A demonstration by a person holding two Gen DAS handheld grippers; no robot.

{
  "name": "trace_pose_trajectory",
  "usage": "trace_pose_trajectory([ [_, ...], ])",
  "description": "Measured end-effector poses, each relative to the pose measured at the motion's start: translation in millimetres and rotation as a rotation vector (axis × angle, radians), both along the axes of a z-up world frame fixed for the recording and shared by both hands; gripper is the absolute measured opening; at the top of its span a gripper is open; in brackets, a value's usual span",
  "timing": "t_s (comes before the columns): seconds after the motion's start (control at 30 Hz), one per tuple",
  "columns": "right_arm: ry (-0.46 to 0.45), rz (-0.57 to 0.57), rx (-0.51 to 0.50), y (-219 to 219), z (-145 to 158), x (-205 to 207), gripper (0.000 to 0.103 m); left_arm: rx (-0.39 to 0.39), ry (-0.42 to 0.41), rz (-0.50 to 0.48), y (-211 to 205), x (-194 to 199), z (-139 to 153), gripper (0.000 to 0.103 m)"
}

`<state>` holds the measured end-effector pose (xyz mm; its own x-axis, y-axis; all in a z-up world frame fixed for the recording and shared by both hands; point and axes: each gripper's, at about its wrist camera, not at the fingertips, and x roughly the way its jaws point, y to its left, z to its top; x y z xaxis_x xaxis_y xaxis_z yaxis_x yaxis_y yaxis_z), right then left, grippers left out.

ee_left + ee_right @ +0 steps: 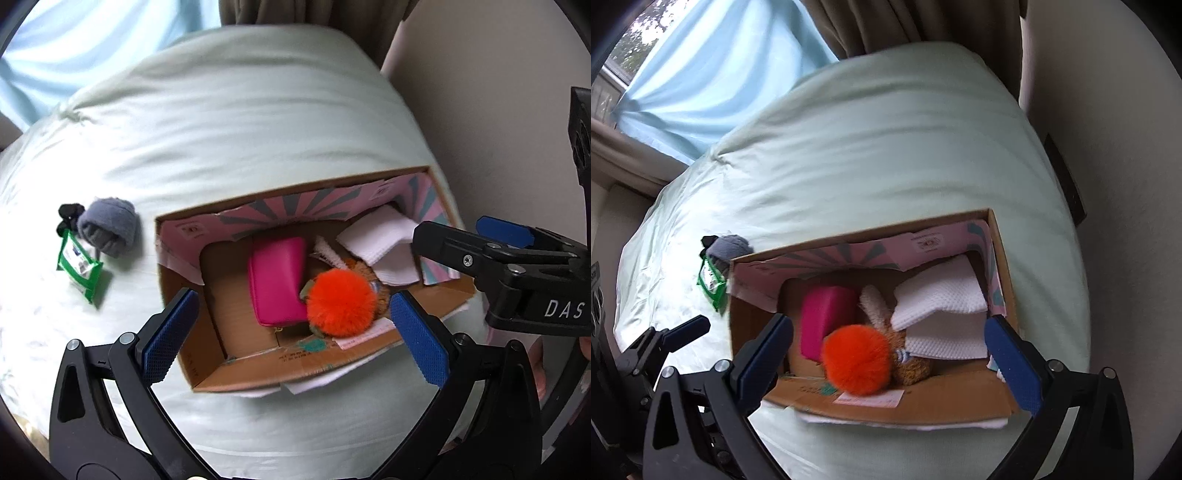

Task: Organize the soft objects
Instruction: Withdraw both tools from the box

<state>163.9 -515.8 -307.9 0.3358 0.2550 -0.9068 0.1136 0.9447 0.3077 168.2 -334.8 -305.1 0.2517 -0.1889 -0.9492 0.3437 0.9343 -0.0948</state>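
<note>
Jaws of both the left gripper and right gripper hang spread and empty over the cardboard box holding the orange pom-pom, while the grey hat left on the bed might snag its neighbouring green packet when pinched.

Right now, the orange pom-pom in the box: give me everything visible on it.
The orange pom-pom is a round ball of long, fluffy bright orange fur, material looks like faux fur. It lies loose inside the cardboard box, near the front wall, against the pink pouch on one side and resting on a brown plush toy on the other. No gripper touches it.
</note>
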Motion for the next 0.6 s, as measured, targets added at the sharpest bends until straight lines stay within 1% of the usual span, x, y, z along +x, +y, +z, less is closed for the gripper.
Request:
trace_pose_trajectory([
  [0.17,-0.063,0.000,-0.023,17,43,-17,0.103,-0.026,-0.063,0.011,24,-16,41,0.103],
  [0.27,-0.118,-0.007,-0.058,31,73,-30,0.103,-0.064,-0.100,0.034,46,-26,67,0.103],
  [0.37,-0.174,-0.014,-0.089,47,104,-44,0.103,-0.094,-0.144,0.061,71,-35,93,0.103],
  [0.5,-0.219,-0.007,-0.126,75,141,-62,0.103,-0.107,-0.217,0.090,107,-49,131,0.103],
  [0.6,-0.256,-0.002,-0.140,100,163,-76,0.103,-0.112,-0.268,0.114,137,-58,157,0.103],
])
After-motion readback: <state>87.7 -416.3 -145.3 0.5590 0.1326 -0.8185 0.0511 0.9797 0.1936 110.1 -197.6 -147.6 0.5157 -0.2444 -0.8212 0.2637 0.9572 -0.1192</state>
